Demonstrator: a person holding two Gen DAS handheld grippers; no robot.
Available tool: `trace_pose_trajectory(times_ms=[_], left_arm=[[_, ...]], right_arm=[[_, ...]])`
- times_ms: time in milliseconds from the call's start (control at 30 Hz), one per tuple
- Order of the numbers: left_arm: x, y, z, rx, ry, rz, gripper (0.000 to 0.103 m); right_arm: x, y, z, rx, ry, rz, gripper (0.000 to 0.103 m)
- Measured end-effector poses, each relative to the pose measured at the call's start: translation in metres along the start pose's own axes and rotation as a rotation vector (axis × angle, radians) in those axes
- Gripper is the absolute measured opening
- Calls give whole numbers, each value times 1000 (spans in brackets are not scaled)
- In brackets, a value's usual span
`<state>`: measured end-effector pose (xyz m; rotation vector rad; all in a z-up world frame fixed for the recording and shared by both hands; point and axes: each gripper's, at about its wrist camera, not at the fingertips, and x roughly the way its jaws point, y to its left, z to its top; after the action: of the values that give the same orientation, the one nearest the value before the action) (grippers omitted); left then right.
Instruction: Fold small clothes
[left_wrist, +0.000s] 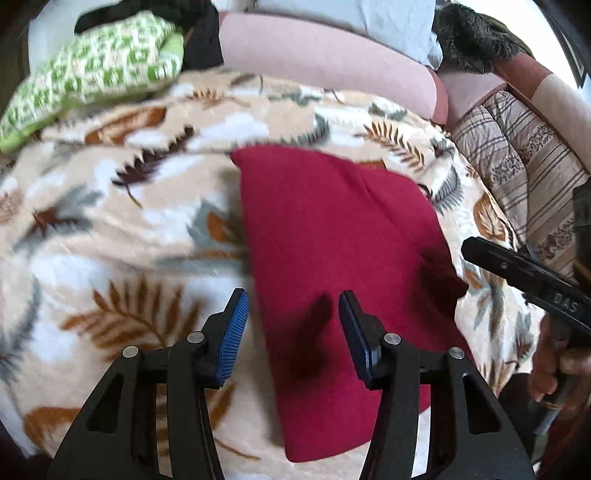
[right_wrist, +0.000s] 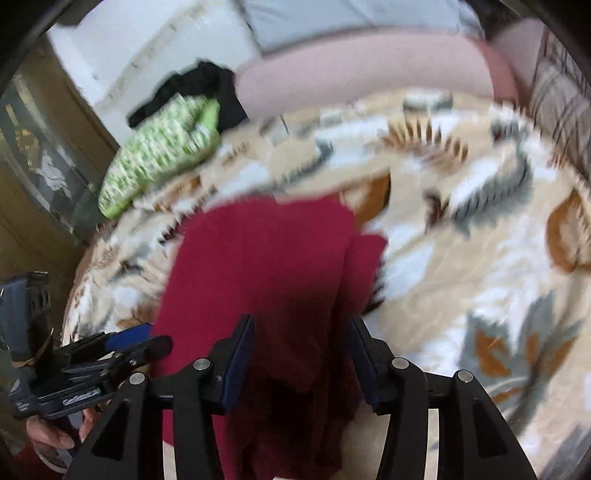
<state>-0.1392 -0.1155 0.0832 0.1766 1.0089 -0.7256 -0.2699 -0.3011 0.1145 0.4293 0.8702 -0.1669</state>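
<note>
While the red cloth (left_wrist: 332, 258) lies spread on the leaf-patterned blanket (left_wrist: 110, 221), both pairs of tongs hang above it with their blue pads apart and nothing between them. In the left wrist view the left tongs (left_wrist: 293, 332) stand released over the near left edge of the red cloth, one pad over the blanket and the other over the fabric, and their shadow falls as a dark patch on the cloth just ahead. The cloth looks folded, with a straight left edge and a seam or fold line running down its right part. The right tongs (left_wrist: 524, 280) reach in from the right edge of that view, held by a hand (left_wrist: 550, 362), near the cloth's right side. In the right wrist view the right tongs (right_wrist: 301, 354) are likewise unclenched, straddling the near part of the red cloth (right_wrist: 266, 266), which seems bunched and darker close to the camera; the view is blurred, so I cannot tell whether the pads touch the fabric. The left tongs (right_wrist: 140, 339) show at the lower left there, beside the cloth's left edge. At the far left of the blanket (right_wrist: 461, 258) lies a green-and-white patterned garment (left_wrist: 92, 74) with a black garment (right_wrist: 199, 88) behind it, and a pink cushion (left_wrist: 325, 59) borders the blanket's far side.
</note>
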Motion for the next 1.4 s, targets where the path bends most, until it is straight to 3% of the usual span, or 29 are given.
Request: trace_pose_trajectory(times_ms=[100, 200, 333, 533, 667, 867, 967, 1133, 1400], left_arm=[[7, -2, 6, 9, 8, 25, 50], [21, -2, 5, 8, 22, 53, 50], [31, 1, 2, -28, 28, 28, 51], [29, -8, 1, 5, 17, 63, 51], [27, -8, -1, -4, 13, 71, 51], [17, -14, -6, 14, -6, 107, 51], [8, -17, -8, 33, -25, 135, 51], [-8, -16, -11, 31, -72, 164, 51], [-34, -9, -18, -12, -140, 187, 51]], right_arm=[[3, 17, 13, -81, -9, 7, 43], [34, 24, 19, -113, 37, 24, 40], [78, 15, 5, -150, 120, -96, 39], [41, 26, -2, -196, 91, -87, 39], [17, 40, -25, -247, 77, -70, 39], [35, 35, -59, -262, 112, -147, 39], [24, 41, -56, -269, 101, -160, 39], [-8, 51, -46, -229, 10, -139, 45], [-18, 66, -35, -165, -42, -119, 46]])
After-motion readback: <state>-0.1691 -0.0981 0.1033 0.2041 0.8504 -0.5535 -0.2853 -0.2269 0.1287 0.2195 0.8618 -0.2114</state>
